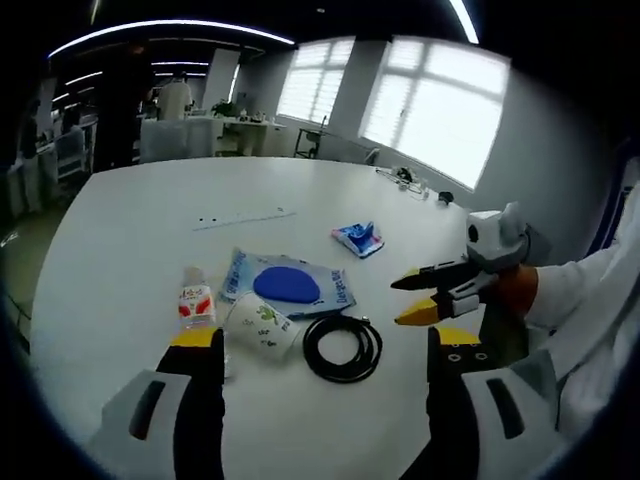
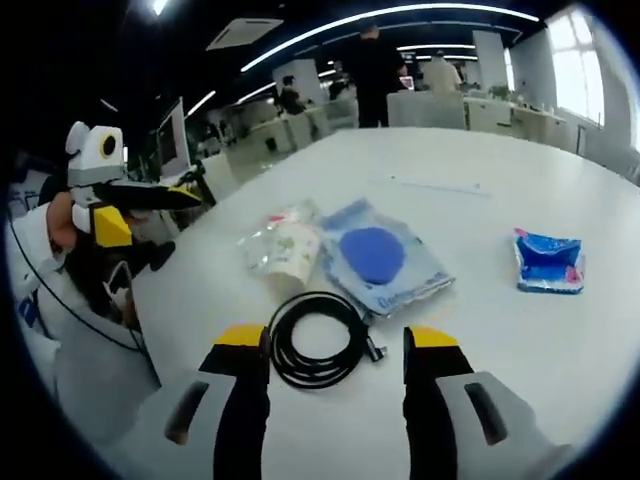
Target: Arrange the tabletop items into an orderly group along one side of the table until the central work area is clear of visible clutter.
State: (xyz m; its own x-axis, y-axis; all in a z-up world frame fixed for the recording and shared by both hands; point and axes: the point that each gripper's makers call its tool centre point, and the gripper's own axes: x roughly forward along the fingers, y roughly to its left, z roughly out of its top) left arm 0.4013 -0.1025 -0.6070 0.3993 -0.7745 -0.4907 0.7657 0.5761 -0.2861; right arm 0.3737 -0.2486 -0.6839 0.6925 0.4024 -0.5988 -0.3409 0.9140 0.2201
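1. The round white table (image 1: 120,240) carries everything.
2. The left gripper (image 1: 320,345) stands wide open, empty, above the table.
3. The right gripper (image 2: 335,345) is equally wide, holding nothing.
4. A clear packet with a blue round pad (image 2: 372,255) lies beyond both jaw pairs.
5. The coiled black cable (image 2: 315,340) sits between the right jaws' tips, untouched.
6. A white paper cup (image 1: 262,325) lies by the left jaw.

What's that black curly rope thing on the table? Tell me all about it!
It is a thin black cable wound into a neat round coil of several loops, lying flat on the white table. It looks like smooth rubbery cord, with a small plug end poking out at one side. It sits right beside the paper cup and the clear packet with the blue disc, near that packet's edge. The right gripper is open just in front of it, not touching.
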